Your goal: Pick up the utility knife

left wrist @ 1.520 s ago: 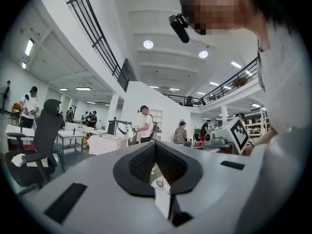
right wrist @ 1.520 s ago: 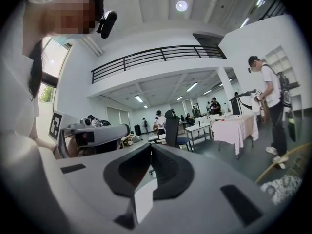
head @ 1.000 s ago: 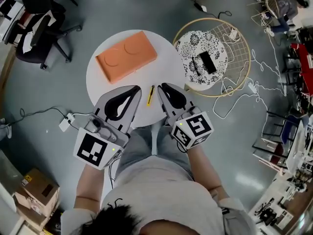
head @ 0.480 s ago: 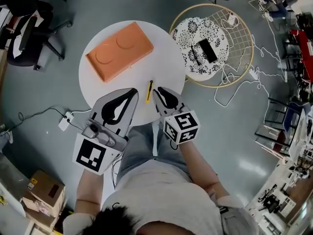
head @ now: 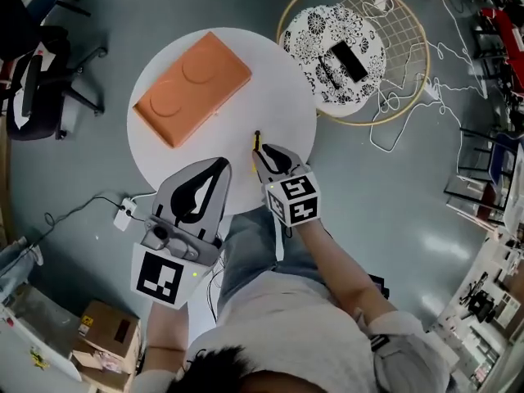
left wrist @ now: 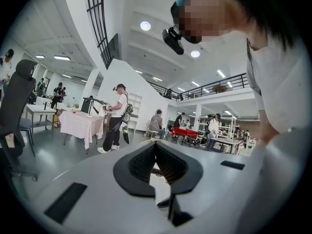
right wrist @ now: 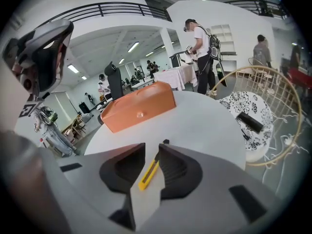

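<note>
White round table [head: 282, 97] lies below me. At lower left, my left gripper [head: 219, 167] has its jaws pressed together on nothing. My right gripper [right wrist: 152, 147] is spread, straddling the utility knife [right wrist: 148, 173]. It is slim and yellow, lying along the jaws, black tip pointing away. Beyond, at upper left, sits an orange box [head: 192, 87].

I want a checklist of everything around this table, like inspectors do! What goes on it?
Surface: round white table, mostly bare.
Job's things: yellow utility knife lying on the table.
Clutter: orange box on the table's far left.
Grippers: right gripper open around the knife; left gripper shut, empty.
Cables: plug block and loose white cables on the floor.
Surroundings: patterned stool inside wire hoop, office chair, cardboard box.
</note>
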The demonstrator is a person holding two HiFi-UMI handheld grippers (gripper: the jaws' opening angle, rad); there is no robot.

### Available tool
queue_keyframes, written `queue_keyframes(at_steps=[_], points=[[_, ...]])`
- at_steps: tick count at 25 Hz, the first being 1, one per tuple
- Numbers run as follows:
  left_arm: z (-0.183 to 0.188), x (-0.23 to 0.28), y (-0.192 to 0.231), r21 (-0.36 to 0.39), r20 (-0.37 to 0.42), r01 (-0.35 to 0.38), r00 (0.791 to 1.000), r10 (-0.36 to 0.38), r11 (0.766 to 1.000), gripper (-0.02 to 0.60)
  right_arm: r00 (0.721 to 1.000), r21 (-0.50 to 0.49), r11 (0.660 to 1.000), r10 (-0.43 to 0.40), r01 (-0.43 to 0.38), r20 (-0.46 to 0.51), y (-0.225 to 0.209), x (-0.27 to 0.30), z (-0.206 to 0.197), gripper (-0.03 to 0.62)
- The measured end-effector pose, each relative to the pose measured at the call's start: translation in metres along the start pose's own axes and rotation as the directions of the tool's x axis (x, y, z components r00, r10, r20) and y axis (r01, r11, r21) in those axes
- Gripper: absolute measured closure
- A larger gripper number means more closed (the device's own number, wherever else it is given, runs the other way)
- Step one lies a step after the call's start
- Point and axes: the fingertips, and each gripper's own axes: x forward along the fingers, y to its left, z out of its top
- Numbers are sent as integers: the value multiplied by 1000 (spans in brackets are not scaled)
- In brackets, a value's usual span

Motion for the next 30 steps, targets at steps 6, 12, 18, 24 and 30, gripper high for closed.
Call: queue_keyframes(at_steps=[6,12,18,24,30], points=[[-7,2,5,-4,-15,-3,1000,3,1000,571,998,15,999,-49,50,-49,-11,12,-16,511],[-10,3,11,-9,-20,-11,1000,11,1000,571,992,-2,996,-87,88,-88,-13,23,-25,507],[-11,2,18,-13,-17,-27,999,27,1000,571,986,-55,990,-137,132,-99,-11,25,-26,507],[-11,4,17,-10,-22,-25,999,24,1000,571,976,-237,959,-188,158,-109,-10,24,-23,539],[-9,7,12,-8,-17,-25,1000,25,1000,571,983,-252,963,-126,90,-130,-10,24,-23,546]])
